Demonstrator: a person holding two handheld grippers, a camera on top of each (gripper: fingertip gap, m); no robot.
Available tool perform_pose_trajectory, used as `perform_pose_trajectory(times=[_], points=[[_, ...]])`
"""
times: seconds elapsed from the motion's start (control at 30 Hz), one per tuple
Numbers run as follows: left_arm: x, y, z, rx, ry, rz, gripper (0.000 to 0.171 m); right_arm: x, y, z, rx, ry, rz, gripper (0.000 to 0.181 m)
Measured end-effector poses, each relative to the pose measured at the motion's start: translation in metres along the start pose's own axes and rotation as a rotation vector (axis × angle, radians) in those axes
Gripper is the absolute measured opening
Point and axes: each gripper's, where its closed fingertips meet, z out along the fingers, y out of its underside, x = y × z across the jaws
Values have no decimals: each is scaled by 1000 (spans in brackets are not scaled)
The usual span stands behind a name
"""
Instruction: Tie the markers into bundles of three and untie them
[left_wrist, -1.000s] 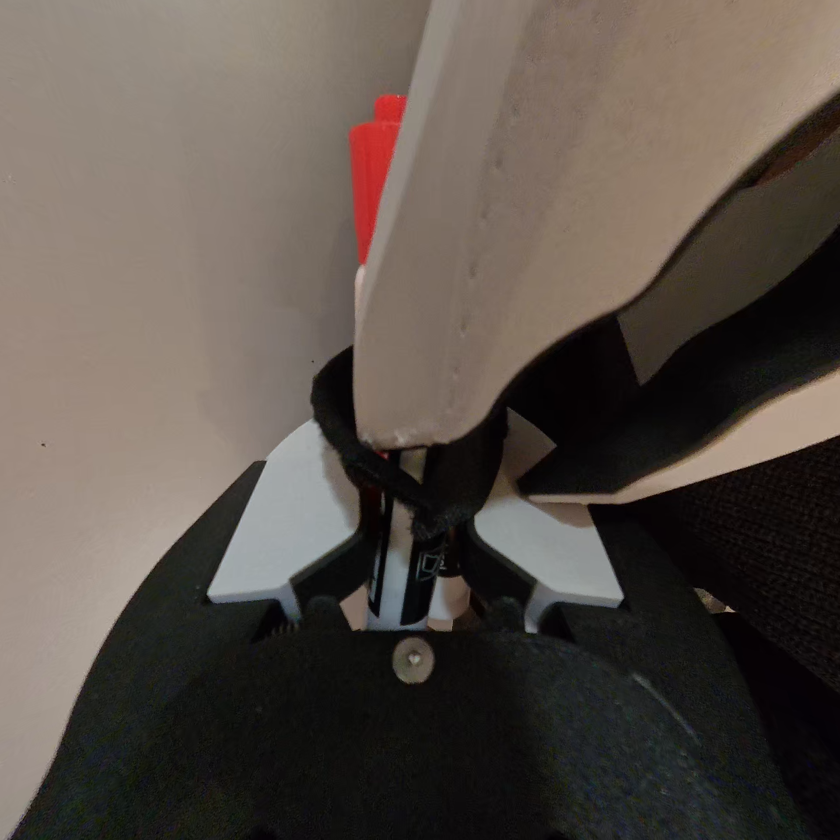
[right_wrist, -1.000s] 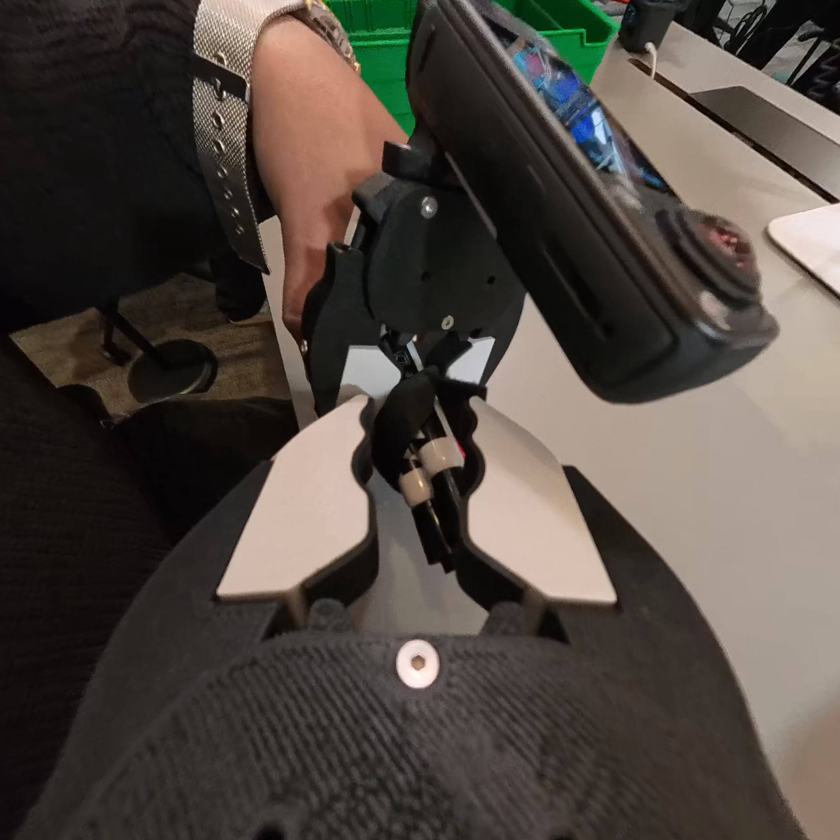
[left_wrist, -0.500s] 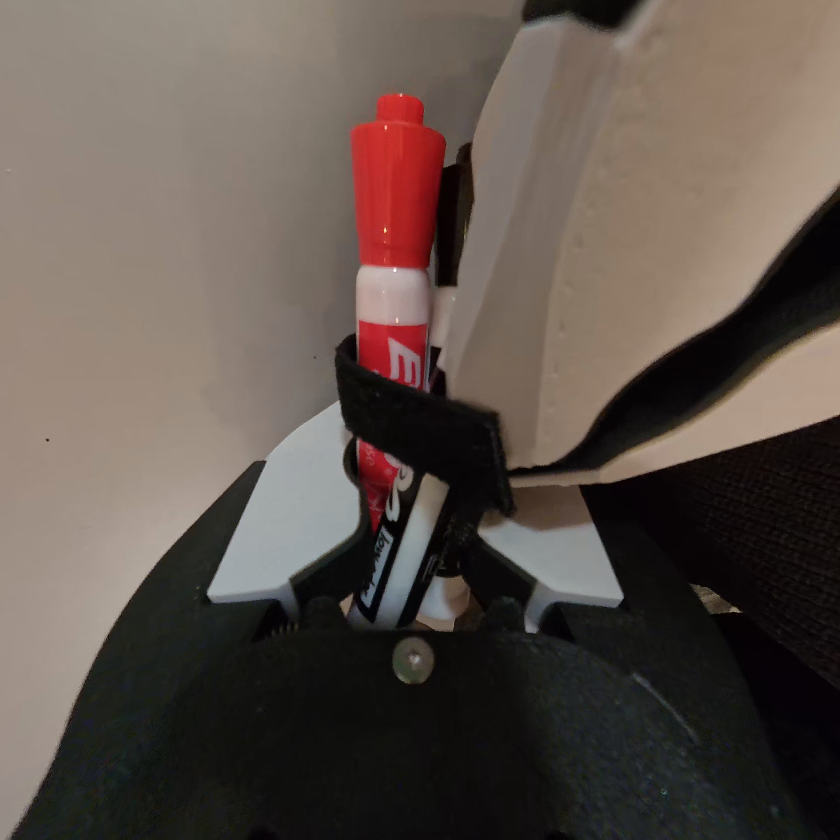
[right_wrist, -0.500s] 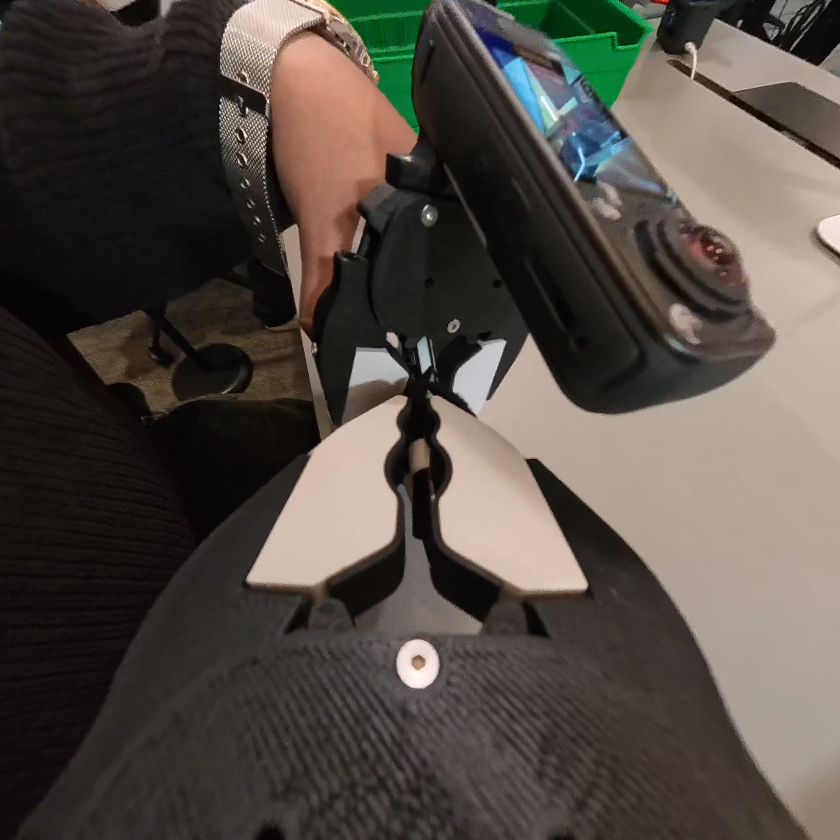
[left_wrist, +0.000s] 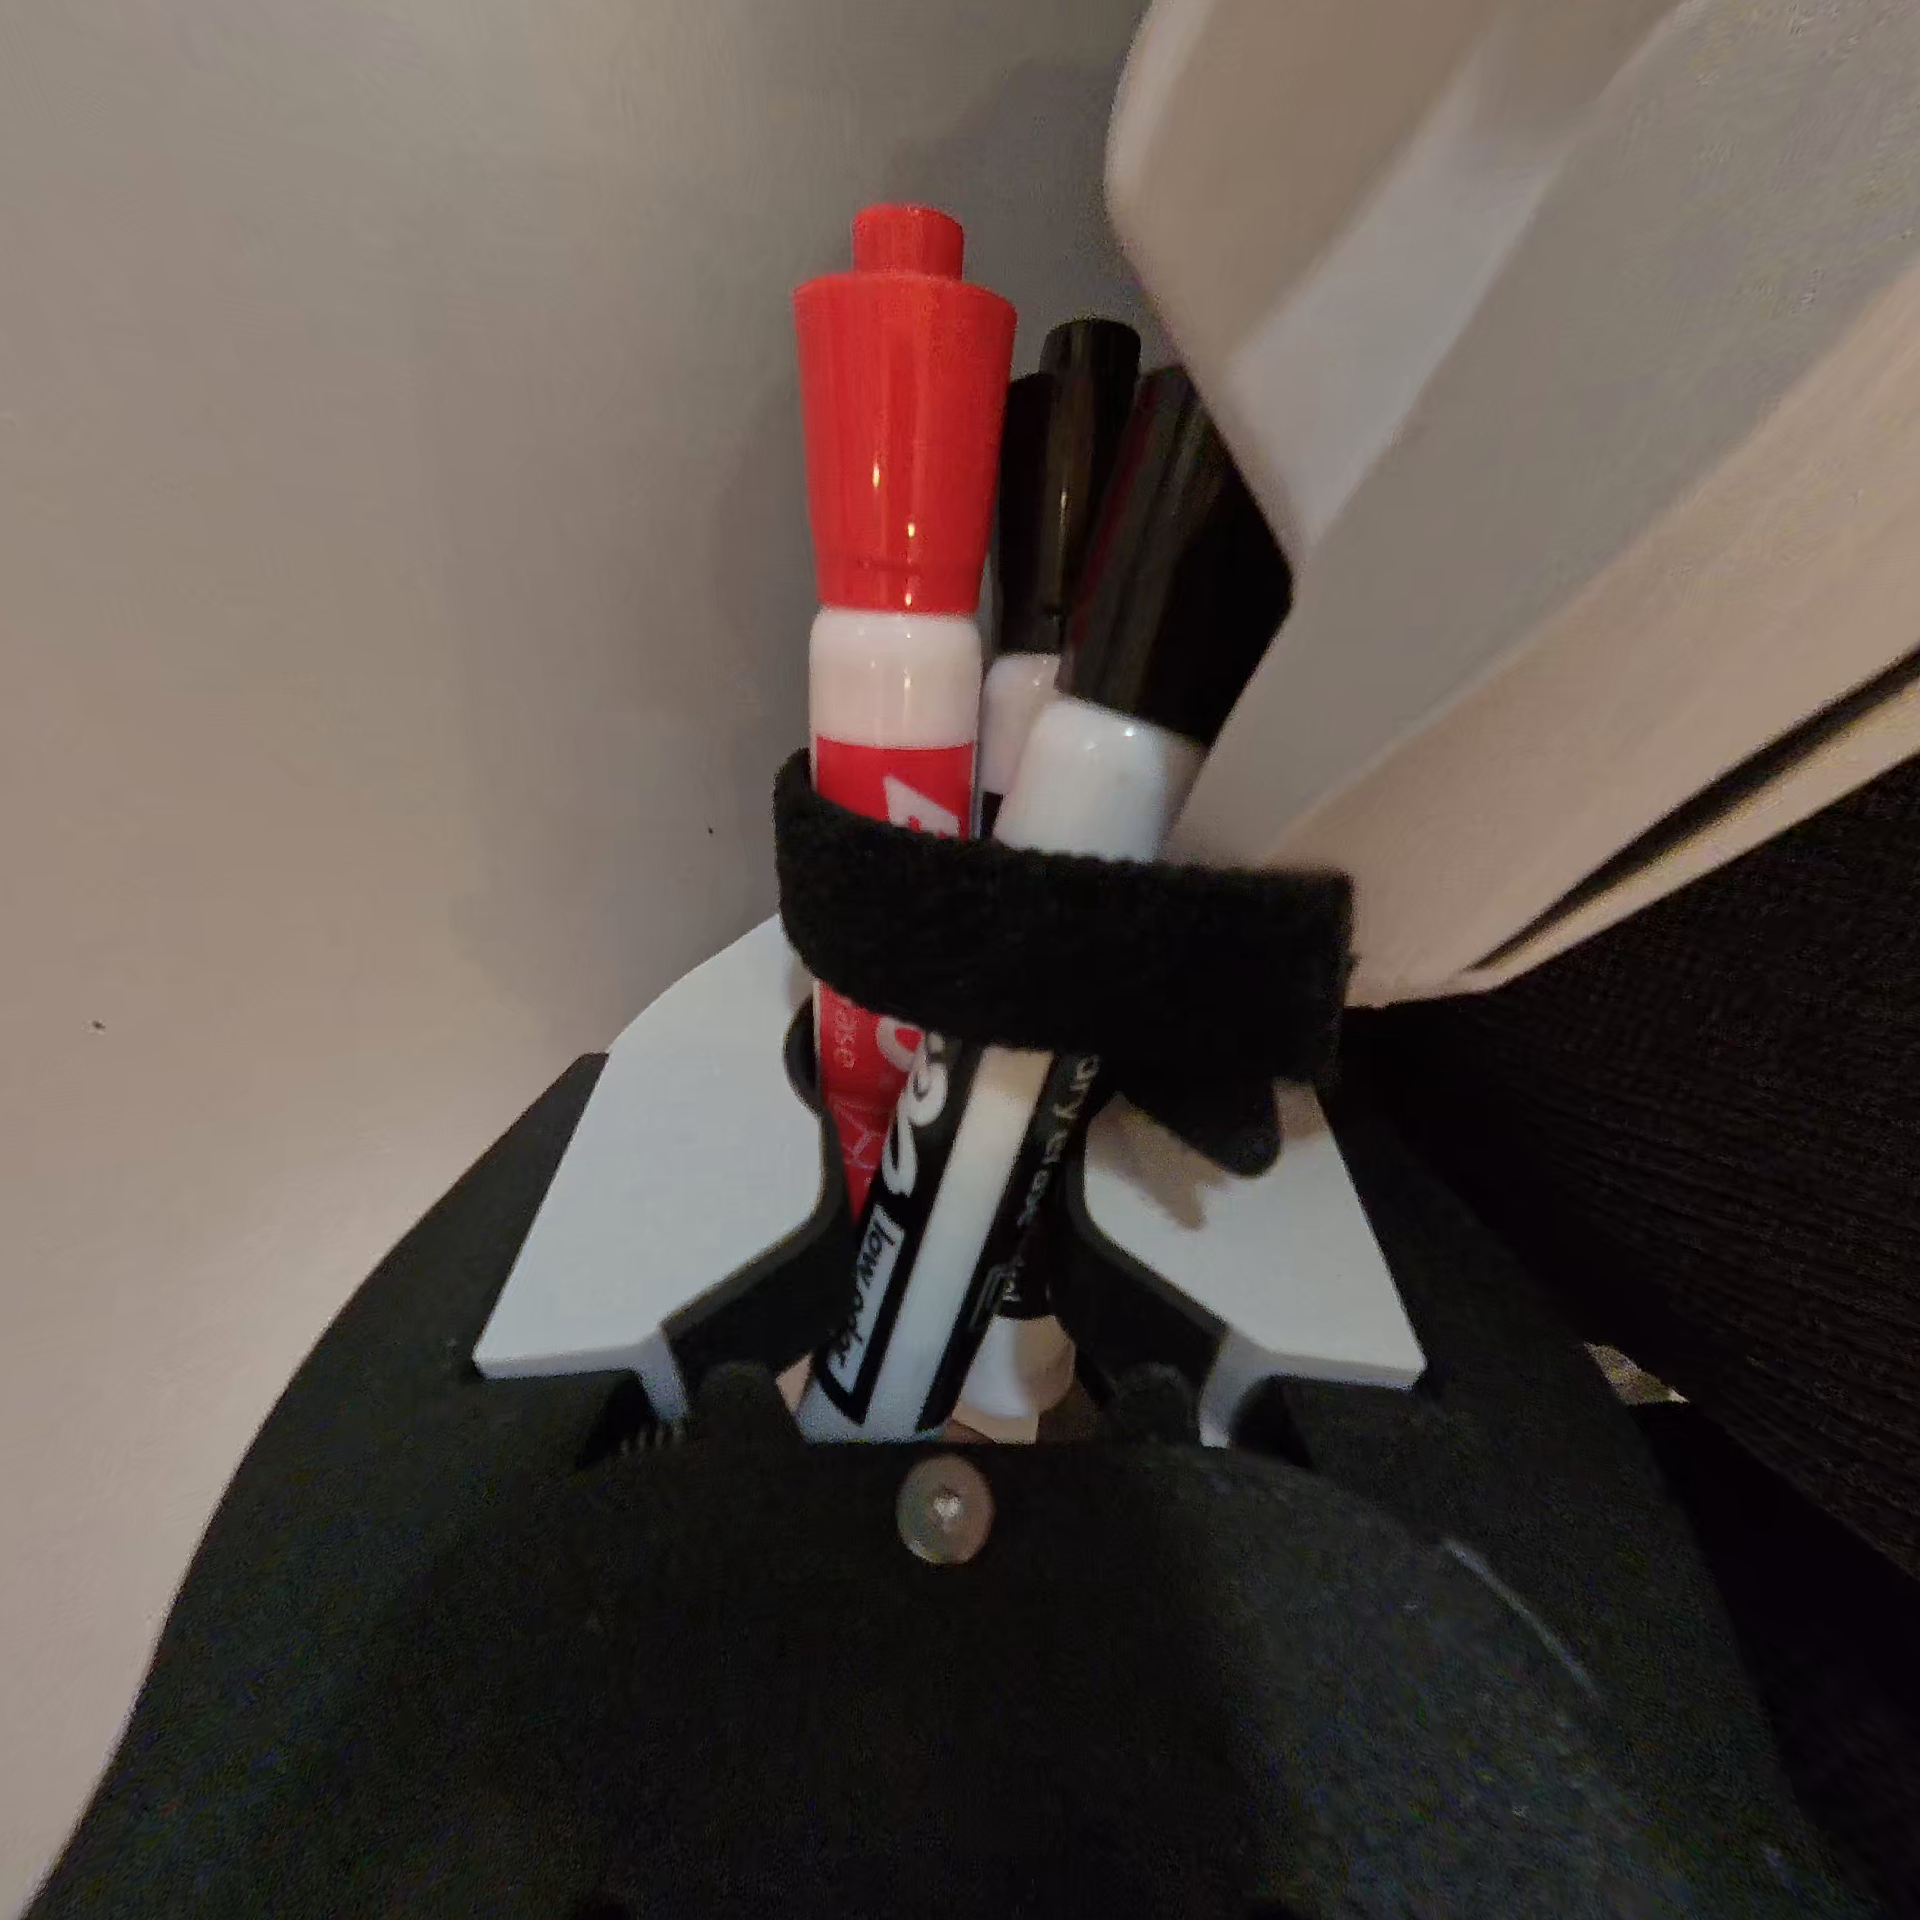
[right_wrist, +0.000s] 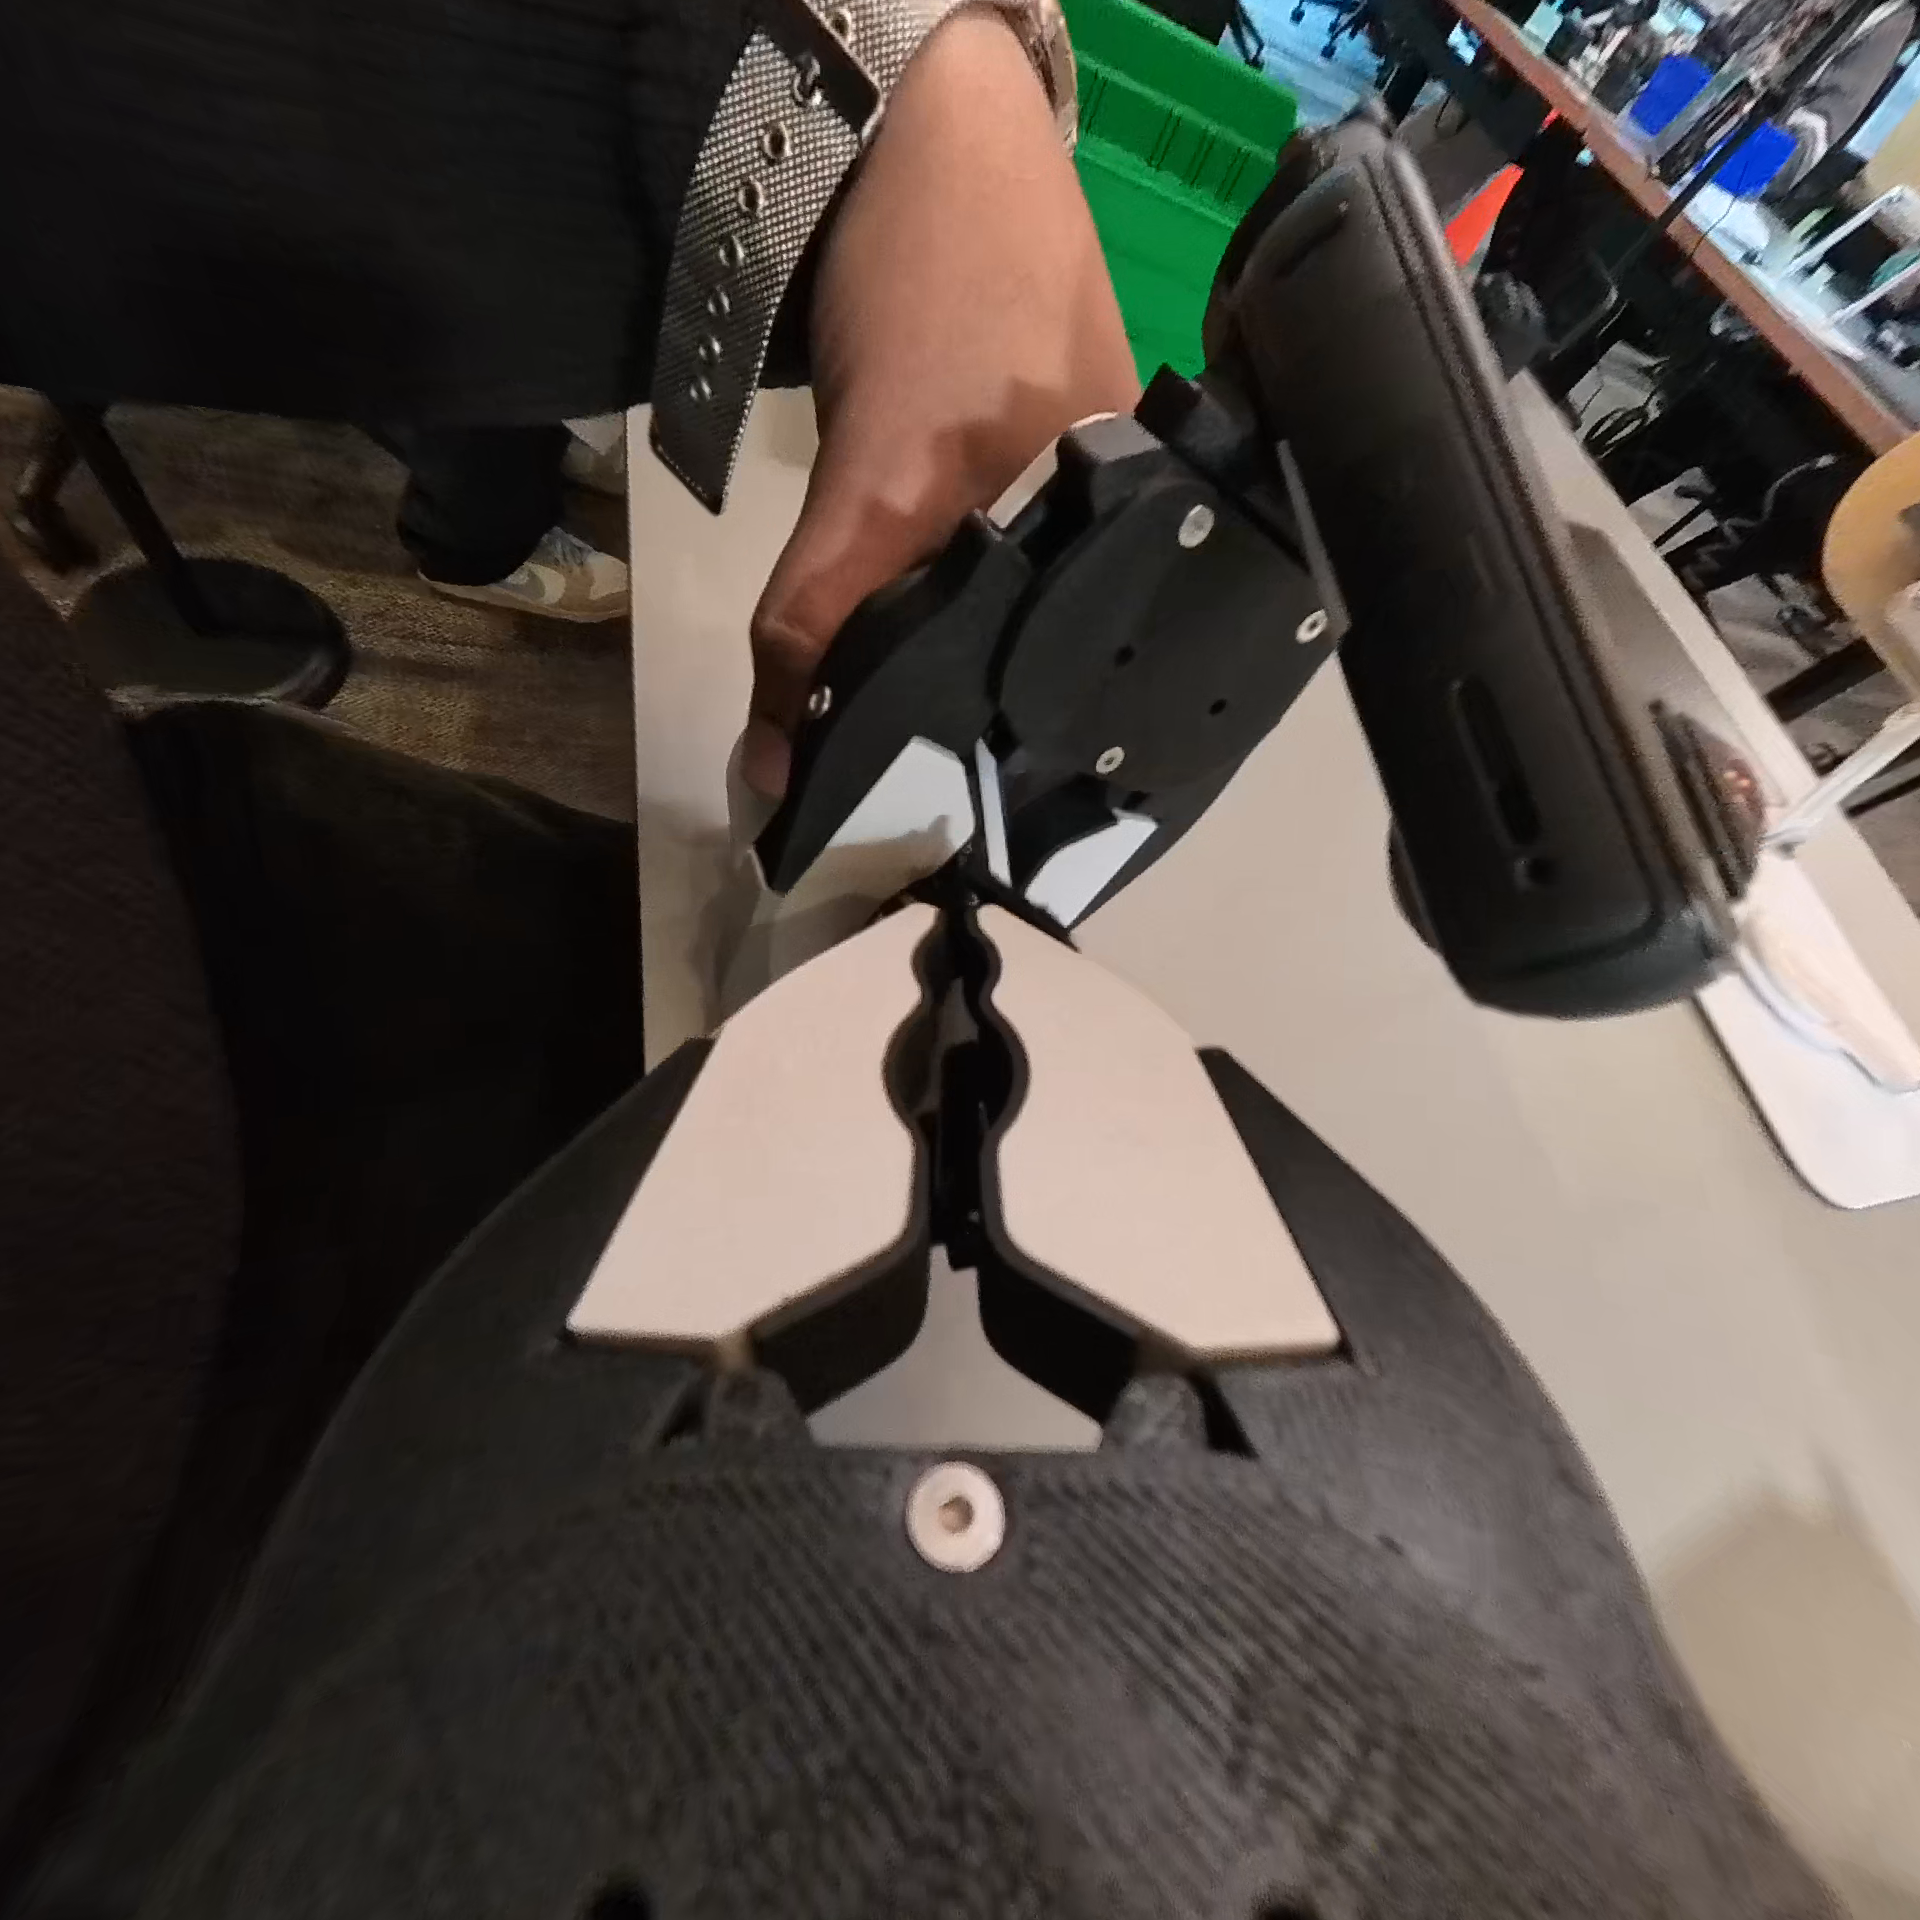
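My left gripper (left_wrist: 997, 1081) is shut on three markers standing upright between its fingers: a red-capped marker (left_wrist: 899, 540) and two black-capped markers (left_wrist: 1153, 582). A black fabric strap (left_wrist: 1049, 945) loops around them just above the fingertips and runs off to the right. My right gripper (right_wrist: 961, 935) is shut on the strap's end (right_wrist: 961, 1101), right in front of the left gripper (right_wrist: 977, 852), which a hand (right_wrist: 935, 343) holds. One of the right gripper's pale fingers (left_wrist: 1507, 468) fills the upper right of the left wrist view.
A beige table (right_wrist: 1403, 1299) lies under both grippers, with its edge to the left. A black camera device (right_wrist: 1455, 623) sits on the left gripper. A green bin (right_wrist: 1174, 177) stands behind and a white pad (right_wrist: 1829, 1101) lies at the right.
My right gripper has shut on the strap and drawn back to the right, uncovering the markers. The strap now lies flat around all three.
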Motion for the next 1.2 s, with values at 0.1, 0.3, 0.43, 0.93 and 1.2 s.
perform_pose_trajectory(times=[0.1, 0.3, 0.43, 0.93, 1.2], points=[[-3, -3, -2, 22, -14, 4, 43, 3, -3, -5, 38, 19, -22, 2], [-14, 5, -1, 16, -28, -33, 43, 12, -3, -14, 61, 52, 18, 2], [-15, 5, -1, 20, -30, -32, 43, 27, 5, -24, 89, 68, 127, 2], [-23, -1, -2, 53, -72, -27, 43, 22, 4, -24, 125, 14, 182, 2], [-29, 11, -14, 10, -75, -41, 43, 41, 7, -60, 243, 1, 292, 2]])
